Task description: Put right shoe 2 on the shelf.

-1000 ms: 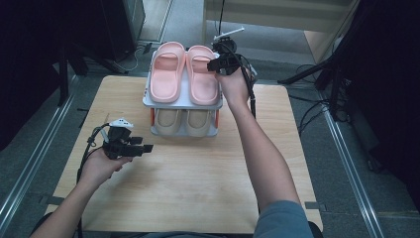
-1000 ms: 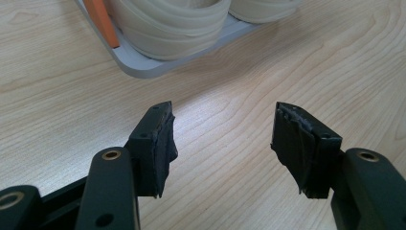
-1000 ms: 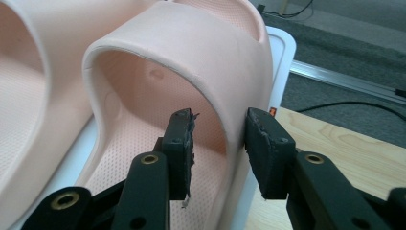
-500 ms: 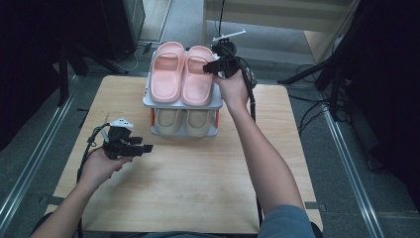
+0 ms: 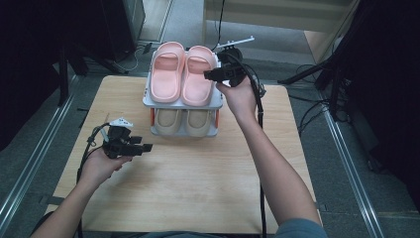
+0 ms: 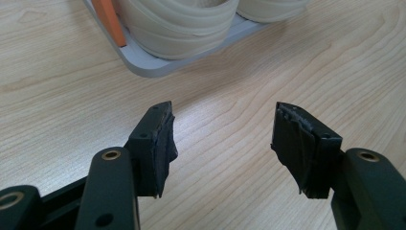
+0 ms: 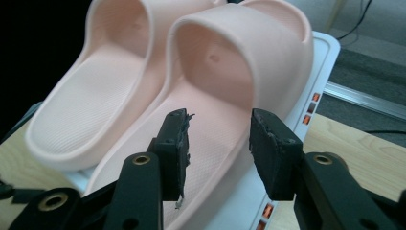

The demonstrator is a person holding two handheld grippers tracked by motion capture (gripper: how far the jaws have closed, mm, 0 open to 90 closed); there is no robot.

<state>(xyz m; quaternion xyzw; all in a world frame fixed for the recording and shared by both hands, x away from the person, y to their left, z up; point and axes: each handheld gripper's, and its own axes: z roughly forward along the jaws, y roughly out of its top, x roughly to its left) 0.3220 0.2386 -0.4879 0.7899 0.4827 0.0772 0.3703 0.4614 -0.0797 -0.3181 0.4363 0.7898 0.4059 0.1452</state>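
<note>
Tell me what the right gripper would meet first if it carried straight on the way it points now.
Likely the nearer pink slipper on the rack's top shelf; the right gripper, jaws open, points at its footbed.

right gripper (image 5: pixel 208 76) backed off the right pink slipper (image 5: pixel 197 74) toward the rack's (image 5: pixel 182 104) right edge, slightly higher. Its jaws have just been opening; nothing pinched, fingers (image 7: pixel 175 143) hover apart over the slipper's sole.

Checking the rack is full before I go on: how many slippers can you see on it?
4. Two pink slippers lie side by side on the rack's top shelf; two beige slippers sit on the lower shelf, partly hidden.
</note>
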